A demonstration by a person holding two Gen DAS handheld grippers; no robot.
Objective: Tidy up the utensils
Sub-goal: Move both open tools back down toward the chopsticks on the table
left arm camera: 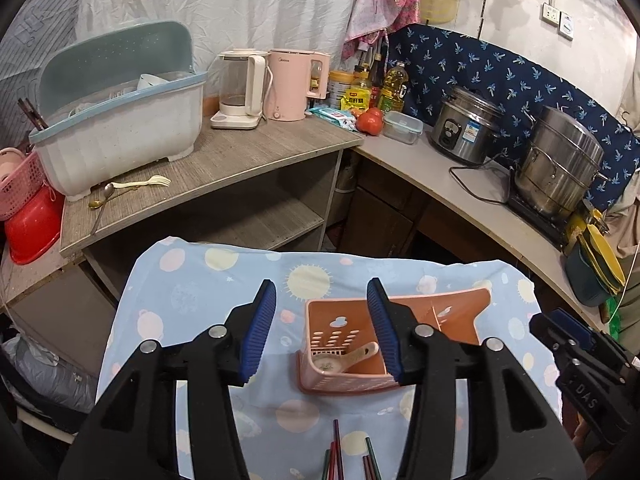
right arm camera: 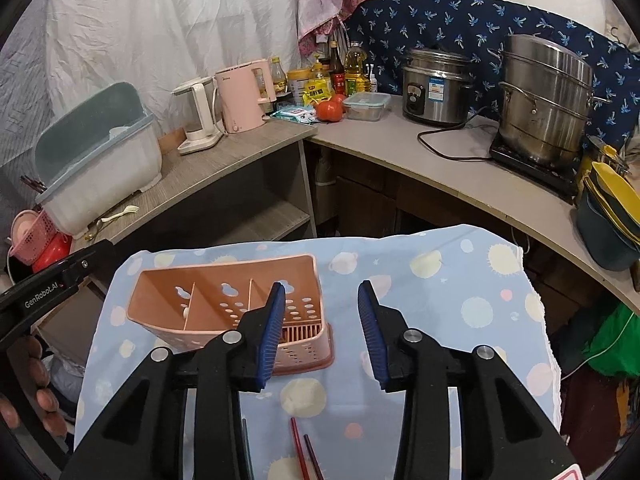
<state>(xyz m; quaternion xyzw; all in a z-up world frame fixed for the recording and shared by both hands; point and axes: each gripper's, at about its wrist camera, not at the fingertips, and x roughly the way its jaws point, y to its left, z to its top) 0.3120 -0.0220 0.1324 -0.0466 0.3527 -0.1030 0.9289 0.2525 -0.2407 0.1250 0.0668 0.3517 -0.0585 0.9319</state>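
Pink utensil holder (left arm camera: 394,344) lies tipped on its side on the blue patterned cloth (left arm camera: 192,292) covering the near table, open mouth facing the cameras; two dividers split it into three compartments. One pale spoon (left arm camera: 348,358) rests inside the end compartment, bowl toward the slotted base, as seen from the left wrist. Coloured chopsticks (left arm camera: 340,456) lie loose on the cloth just in front of the holder, at the bottom edge of both views; count not clear. Left gripper (left arm camera: 326,332): jaws apart, nothing between the blue pads, hovering above the cloth with its right finger in front of the holder. Right gripper (right arm camera: 322,332): jaws apart, empty, its left finger overlapping the holder's right end in the picture; contact cannot be told. Each gripper shows at the edge of the other's view, and fingers of a hand (right arm camera: 38,396) show at lower left of the right wrist view. Behind, on the grey wooden table (left arm camera: 248,152): a dish drainer (left arm camera: 120,120) with blue lid raised, a cream fork (left arm camera: 144,182) and a metal spoon (left arm camera: 102,204) lying beside its foot, a glass kettle (left arm camera: 240,88) and a pink kettle (left arm camera: 294,84). Further right, bottles (left arm camera: 394,84), a tomato (left arm camera: 370,122), a lidded container (left arm camera: 402,126), a rice cooker (left arm camera: 466,128) and a steel steamer pot (left arm camera: 560,164).
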